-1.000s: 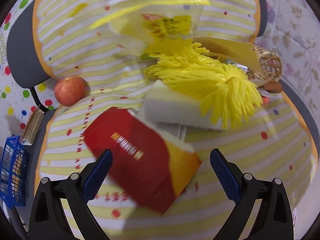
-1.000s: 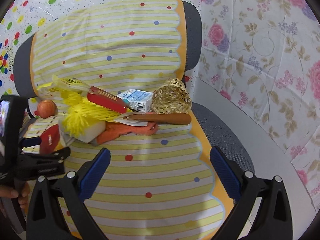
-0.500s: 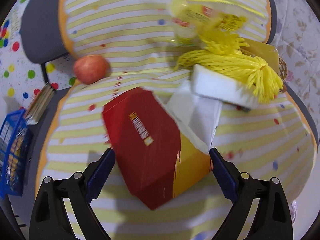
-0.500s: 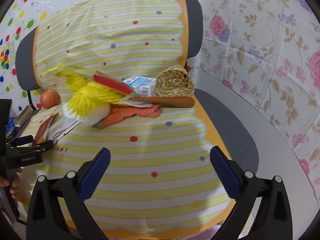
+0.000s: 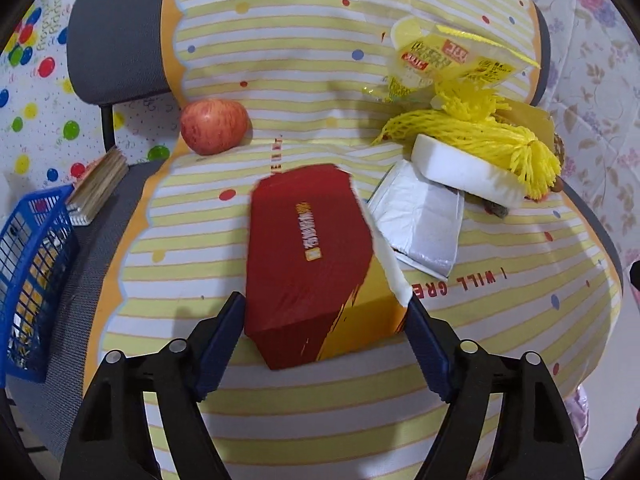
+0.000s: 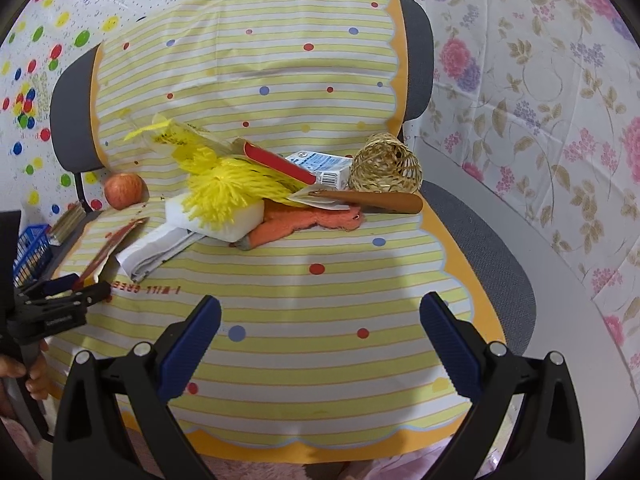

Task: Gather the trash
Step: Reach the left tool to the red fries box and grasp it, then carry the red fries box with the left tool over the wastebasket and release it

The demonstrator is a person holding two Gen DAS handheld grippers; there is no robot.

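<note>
A red and yellow carton (image 5: pixel 316 260) lies on the striped chair cover, its near end between the fingers of my left gripper (image 5: pixel 324 340), which is open around it. Beyond it lie a white plastic bag (image 5: pixel 420 224), a white foam block (image 5: pixel 464 168), yellow netting (image 5: pixel 480 140) and a yellow wrapper (image 5: pixel 444 60). My right gripper (image 6: pixel 320 344) is open and empty over the bare front of the seat. In the right wrist view the carton (image 6: pixel 108 248) sits at the left by the left gripper (image 6: pixel 60 300), with the pile (image 6: pixel 224 196) behind.
A red apple (image 5: pixel 212 126) sits at the back left. A blue basket (image 5: pixel 28 292) and a bundle of sticks (image 5: pixel 98 188) lie left of the seat. A milk carton (image 6: pixel 320 166), a wicker ball (image 6: pixel 384 168), an orange cloth (image 6: pixel 308 220) and a wooden handle (image 6: pixel 380 202) are at the back right.
My left gripper has moved forward onto the carton and its fingers have narrowed around its near end. My right gripper has drawn back and up a little.
</note>
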